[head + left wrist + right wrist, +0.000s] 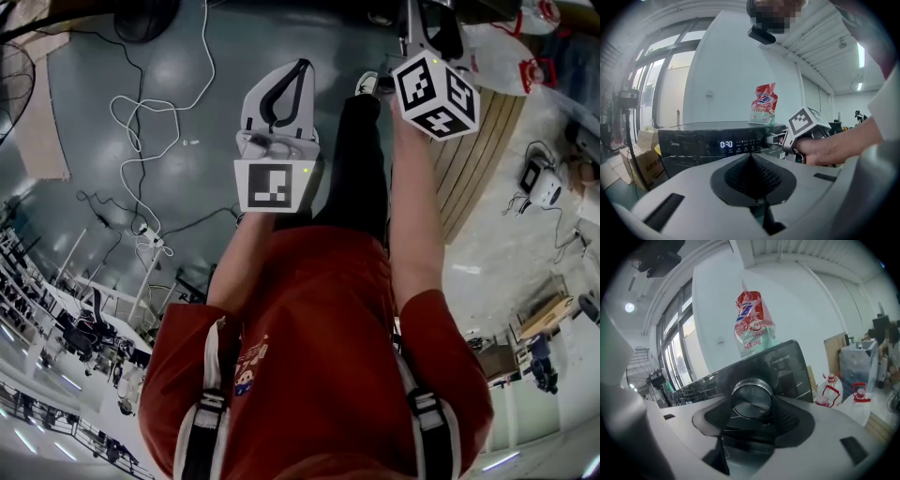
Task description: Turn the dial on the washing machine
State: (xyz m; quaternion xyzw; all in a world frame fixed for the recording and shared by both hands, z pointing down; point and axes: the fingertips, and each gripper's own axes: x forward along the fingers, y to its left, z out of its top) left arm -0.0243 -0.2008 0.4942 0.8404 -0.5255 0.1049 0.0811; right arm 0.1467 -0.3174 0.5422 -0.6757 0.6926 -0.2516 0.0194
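Note:
A black washing machine (pixel 689 140) stands ahead, its lit display (pixel 725 145) showing digits. In the right gripper view its round silver dial (pixel 751 398) sits between the two black pads of my right gripper (pixel 751 404), which is shut on it. In the left gripper view the right gripper (pixel 772 138) reaches the machine's front panel, with a hand behind its marker cube (pixel 806 123). My left gripper (pixel 752 158) hangs back from the machine, jaws shut on nothing. The head view shows the left gripper (pixel 301 67) with its tips together and the right one's marker cube (pixel 434 89).
A red and white detergent bag (pixel 752 324) stands on top of the machine. Plastic jugs (pixel 829 391) sit on the floor to its right, cardboard boxes (pixel 642 161) to its left. Cables (pixel 141 122) trail over the floor and a wooden pallet (pixel 483 155) lies at the right.

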